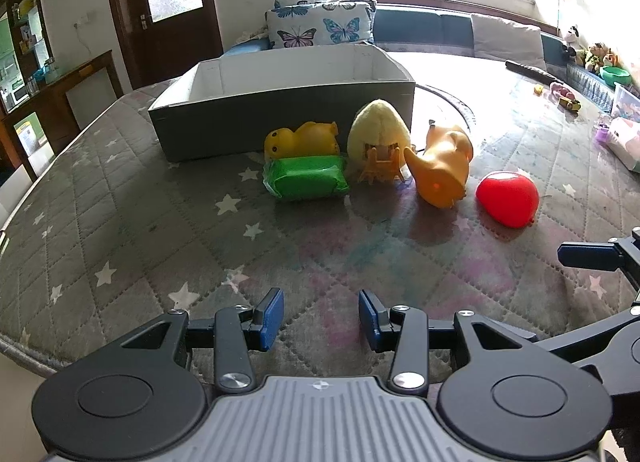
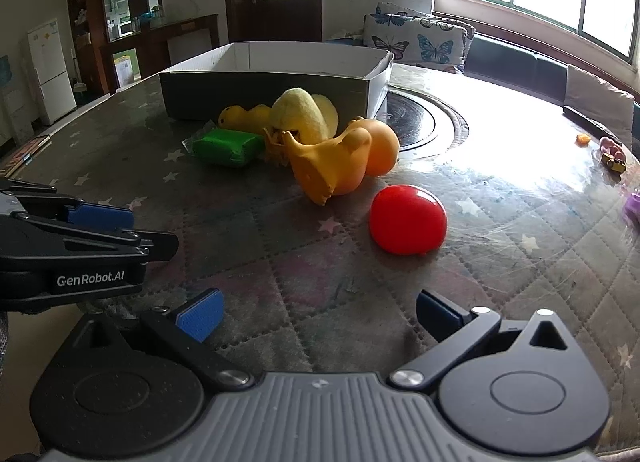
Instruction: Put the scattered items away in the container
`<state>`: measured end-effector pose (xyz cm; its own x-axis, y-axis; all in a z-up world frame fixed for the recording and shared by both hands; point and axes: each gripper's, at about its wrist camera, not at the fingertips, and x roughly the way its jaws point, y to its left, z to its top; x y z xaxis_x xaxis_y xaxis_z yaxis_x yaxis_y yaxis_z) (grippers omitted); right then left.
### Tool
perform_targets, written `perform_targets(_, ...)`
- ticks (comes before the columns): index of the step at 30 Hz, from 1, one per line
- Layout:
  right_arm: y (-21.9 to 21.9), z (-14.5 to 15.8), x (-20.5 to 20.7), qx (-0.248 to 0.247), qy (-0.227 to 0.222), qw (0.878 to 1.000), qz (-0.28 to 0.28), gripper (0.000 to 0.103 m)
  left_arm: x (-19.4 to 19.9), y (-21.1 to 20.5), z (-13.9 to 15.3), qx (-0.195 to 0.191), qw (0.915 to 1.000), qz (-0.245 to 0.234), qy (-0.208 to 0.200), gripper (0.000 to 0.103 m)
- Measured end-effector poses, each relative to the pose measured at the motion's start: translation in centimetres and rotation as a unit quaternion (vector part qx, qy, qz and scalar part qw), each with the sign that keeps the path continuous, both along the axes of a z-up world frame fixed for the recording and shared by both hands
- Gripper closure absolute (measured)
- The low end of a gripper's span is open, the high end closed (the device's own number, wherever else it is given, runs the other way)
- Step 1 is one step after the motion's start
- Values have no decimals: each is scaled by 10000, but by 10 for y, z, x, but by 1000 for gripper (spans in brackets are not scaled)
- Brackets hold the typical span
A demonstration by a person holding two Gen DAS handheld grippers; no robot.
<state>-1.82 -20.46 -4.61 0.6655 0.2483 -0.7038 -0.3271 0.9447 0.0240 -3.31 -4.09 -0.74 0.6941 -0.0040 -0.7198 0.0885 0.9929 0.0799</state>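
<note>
A grey open box [image 1: 280, 118] [image 2: 272, 90] stands at the back of the table. In front of it lie a yellow rubber duck [image 1: 300, 138] [image 2: 242, 116], a green packet [image 1: 306, 177] [image 2: 226, 146], a pale yellow plush [image 1: 378, 130] [image 2: 306, 112] over a small orange toy [image 1: 380, 168], an orange rubber duck on its side [image 1: 442, 166] [image 2: 340, 168] and a red heart-shaped toy [image 1: 507, 197] [image 2: 406, 219]. My left gripper [image 1: 321, 316] is open and empty, well short of the items. My right gripper [image 2: 320, 316] is open and empty, near the red toy.
The table has a grey star-patterned cover [image 1: 140, 222]. Small toys [image 1: 566, 96] and a tissue pack [image 1: 624, 138] lie at the far right. Butterfly cushions [image 1: 320, 24] and a bench sit behind the box. A round dark inset [image 2: 424, 122] is right of the box.
</note>
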Motion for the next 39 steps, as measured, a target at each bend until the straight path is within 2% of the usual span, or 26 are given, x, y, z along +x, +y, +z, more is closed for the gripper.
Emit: perform_targets(39, 0, -2, 8, 13, 74, 10000, -5, 0, 12, -3, -1, -69, 9999, -65, 139, 60)
